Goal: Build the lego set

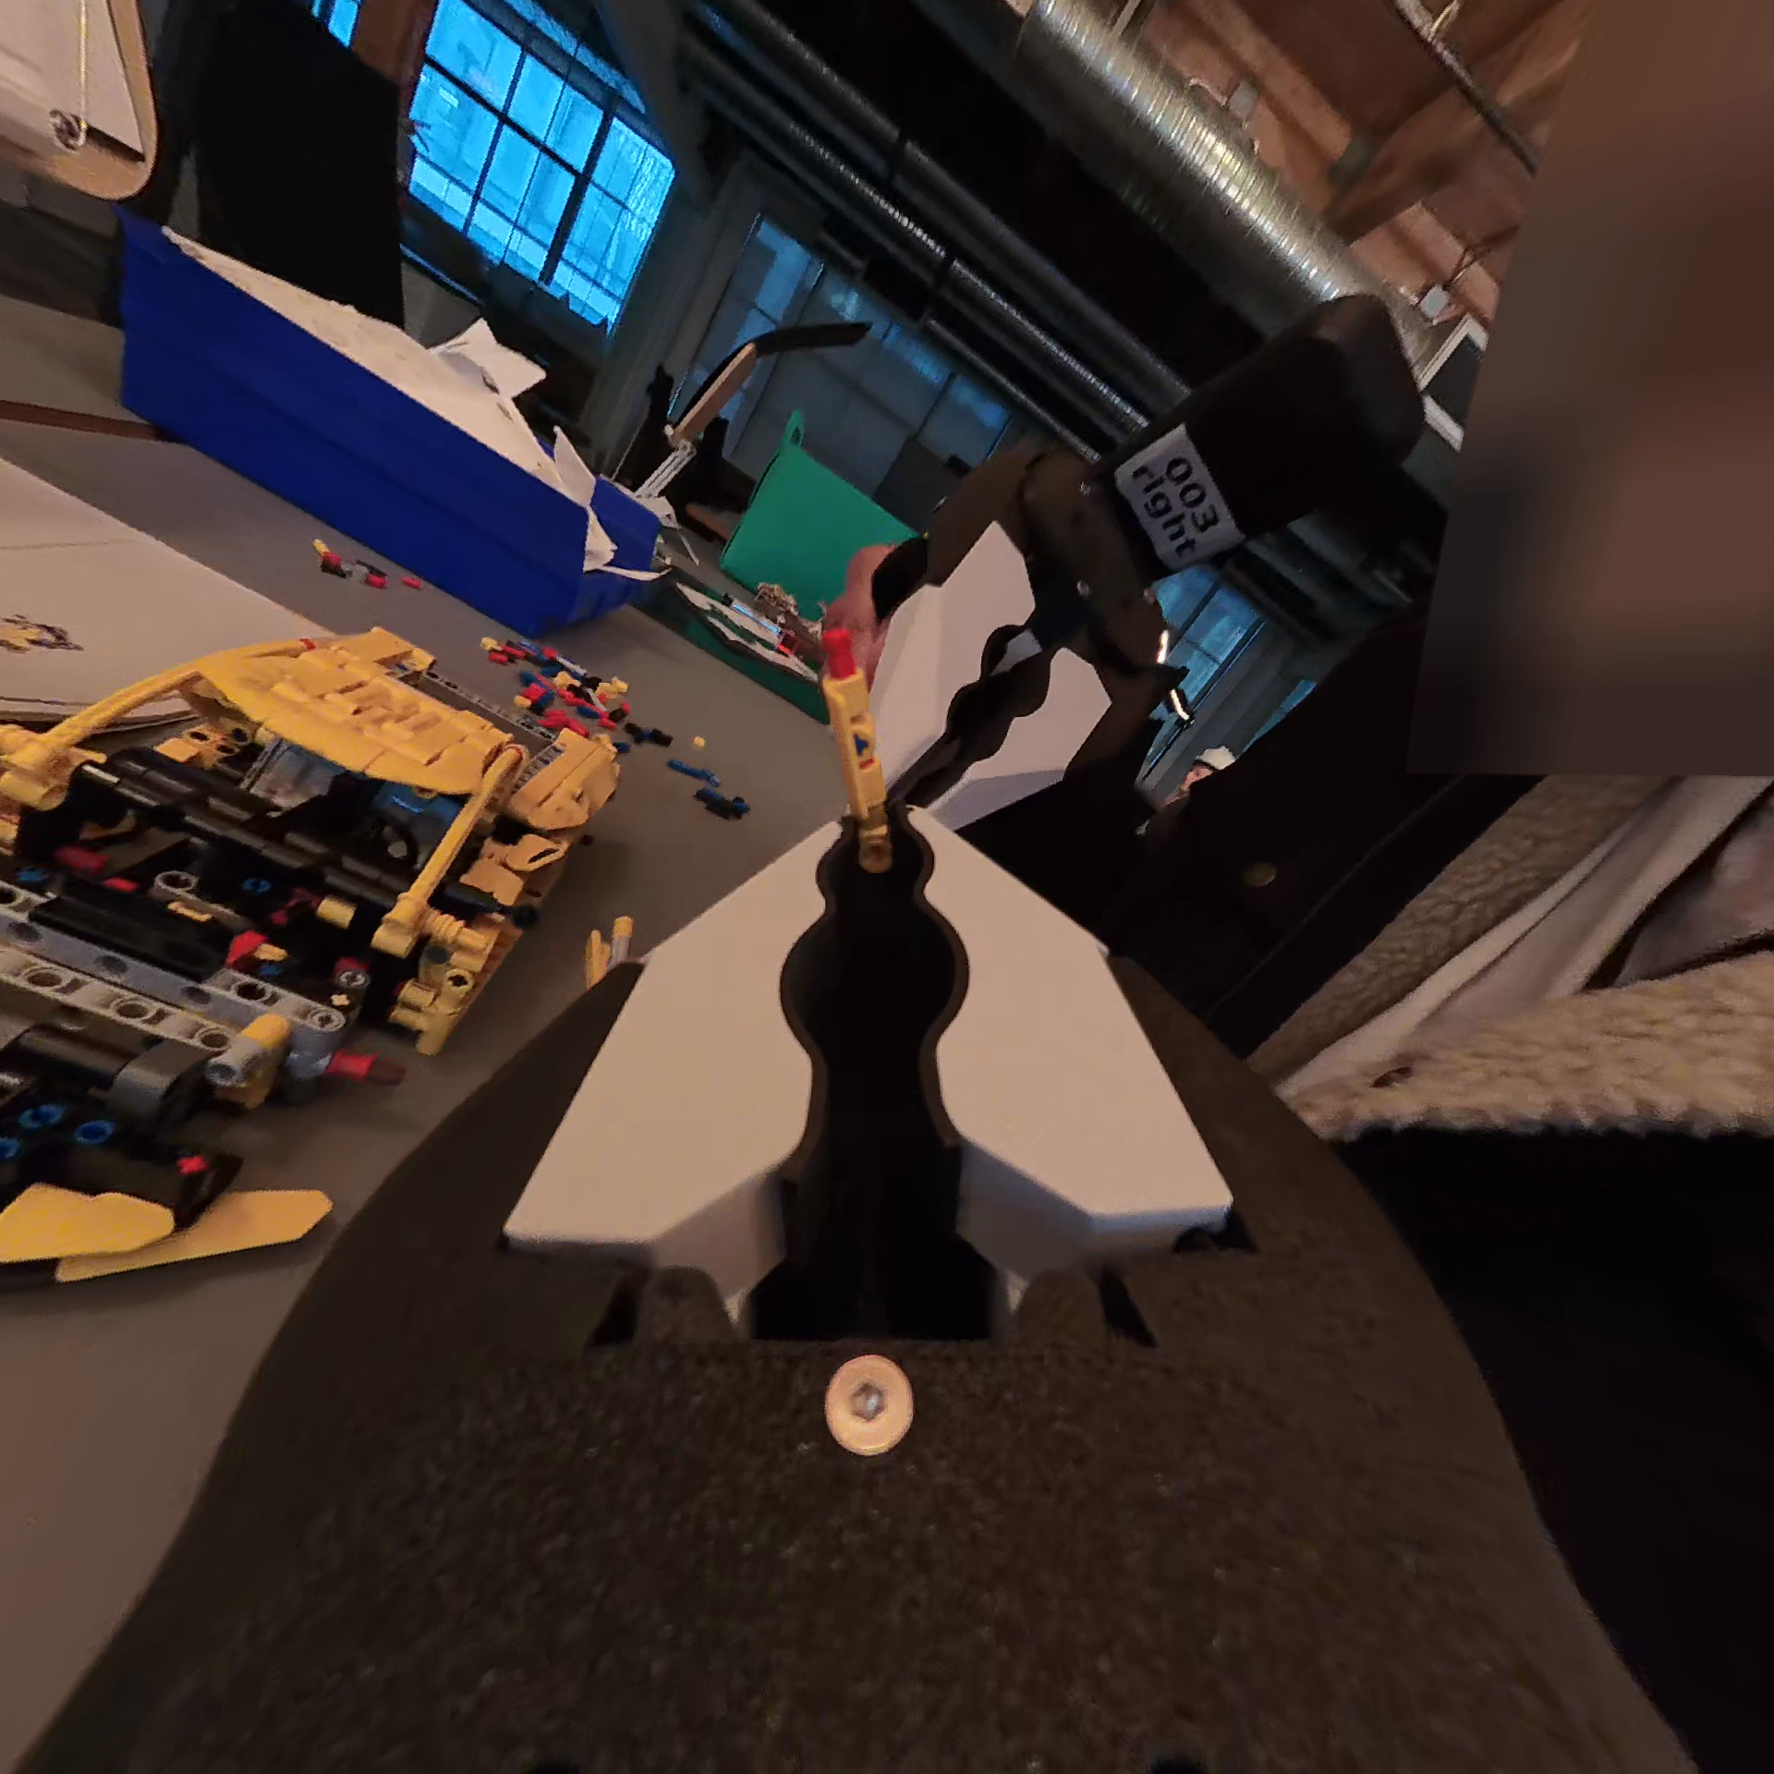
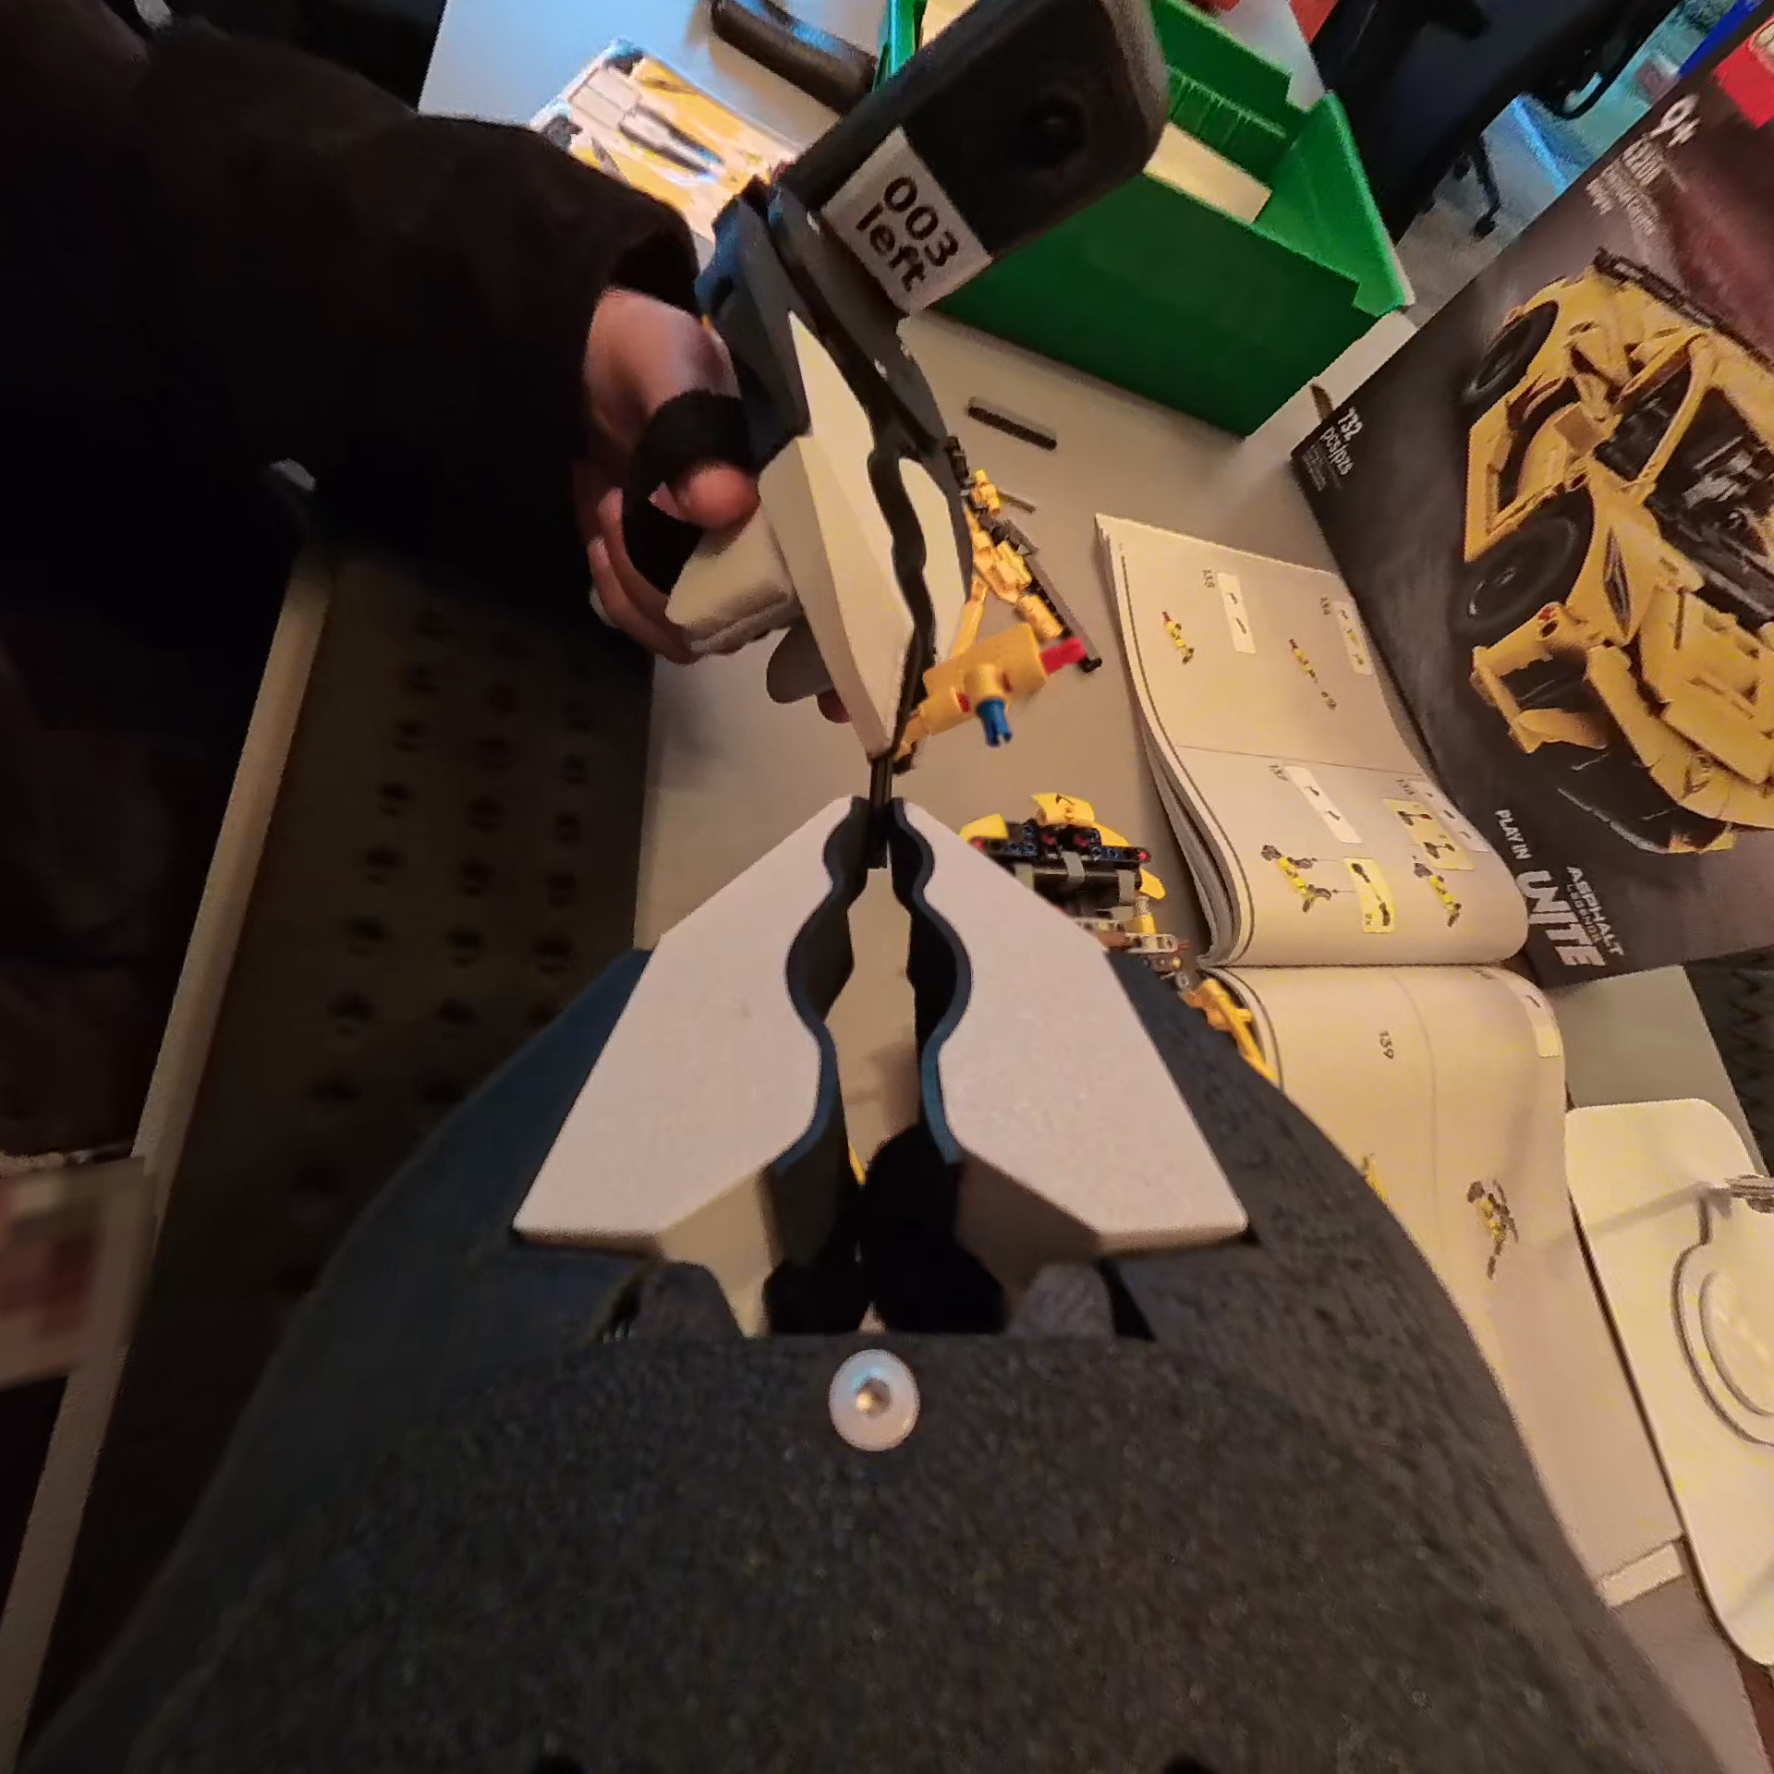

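Two hand-held grippers raised tip to tip above the table [image 2: 1104, 461], left hand-held gripper [image 1: 872, 827] clamped on the lower end of a yellow lego piece [image 1: 854, 744], right hand-held gripper [image 2: 878, 833] pinched on a thin black part [image 2: 880, 802], half-built yellow lego car [image 1: 288, 816] resting on the table to the left.

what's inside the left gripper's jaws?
The left gripper pinches the lower end of a small yellow lego assembly with a red pin on top. The clamped end is hidden between the fingertips.

Blue-lit grid windows [image 1: 538, 163], ribbed silver duct [image 1: 1181, 163] overhead, brick wall [image 1: 1277, 86], grey table [image 1: 672, 797] below.
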`<state>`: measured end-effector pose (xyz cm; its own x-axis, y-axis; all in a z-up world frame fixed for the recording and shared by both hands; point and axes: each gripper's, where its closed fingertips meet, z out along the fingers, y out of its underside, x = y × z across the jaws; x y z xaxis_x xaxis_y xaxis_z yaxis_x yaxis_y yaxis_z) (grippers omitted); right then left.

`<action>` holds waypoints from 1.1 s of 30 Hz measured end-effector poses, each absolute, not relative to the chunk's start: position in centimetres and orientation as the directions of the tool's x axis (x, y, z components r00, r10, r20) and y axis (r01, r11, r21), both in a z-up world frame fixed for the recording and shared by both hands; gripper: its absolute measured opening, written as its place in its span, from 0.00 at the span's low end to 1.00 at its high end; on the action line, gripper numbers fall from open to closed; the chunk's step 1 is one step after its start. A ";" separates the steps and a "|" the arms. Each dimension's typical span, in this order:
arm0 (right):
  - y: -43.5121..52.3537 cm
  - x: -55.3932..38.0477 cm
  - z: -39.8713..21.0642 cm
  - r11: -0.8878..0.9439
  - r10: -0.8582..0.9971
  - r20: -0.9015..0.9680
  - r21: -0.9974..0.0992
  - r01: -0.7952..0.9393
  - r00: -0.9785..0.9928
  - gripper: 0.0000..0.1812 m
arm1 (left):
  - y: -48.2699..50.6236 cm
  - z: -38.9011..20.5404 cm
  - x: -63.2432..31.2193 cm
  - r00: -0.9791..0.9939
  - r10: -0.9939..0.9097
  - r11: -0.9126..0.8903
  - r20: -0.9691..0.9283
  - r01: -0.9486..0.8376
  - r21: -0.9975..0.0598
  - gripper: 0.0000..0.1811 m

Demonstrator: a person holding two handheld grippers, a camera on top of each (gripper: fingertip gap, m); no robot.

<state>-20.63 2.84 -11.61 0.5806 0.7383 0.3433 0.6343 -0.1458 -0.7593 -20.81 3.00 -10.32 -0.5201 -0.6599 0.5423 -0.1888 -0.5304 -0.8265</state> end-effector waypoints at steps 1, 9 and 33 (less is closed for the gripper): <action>2.9 -20.5 -11.9 -0.158 0.739 0.343 -0.748 0.644 0.580 0.02 | 3.0 -10.6 -20.6 -0.507 -0.669 -0.523 0.543 -0.198 -0.829 0.03; 2.2 -19.9 -14.4 -0.243 0.782 0.271 -0.698 0.674 0.562 0.01 | 2.2 -13.4 -19.8 -0.435 -0.789 -0.346 0.433 -0.267 -0.899 0.03; 3.2 -21.1 -11.7 -0.169 0.805 0.033 -0.944 0.283 0.592 0.02 | 2.9 -10.3 -20.8 -0.520 -0.684 -0.503 0.511 -0.171 -0.847 0.03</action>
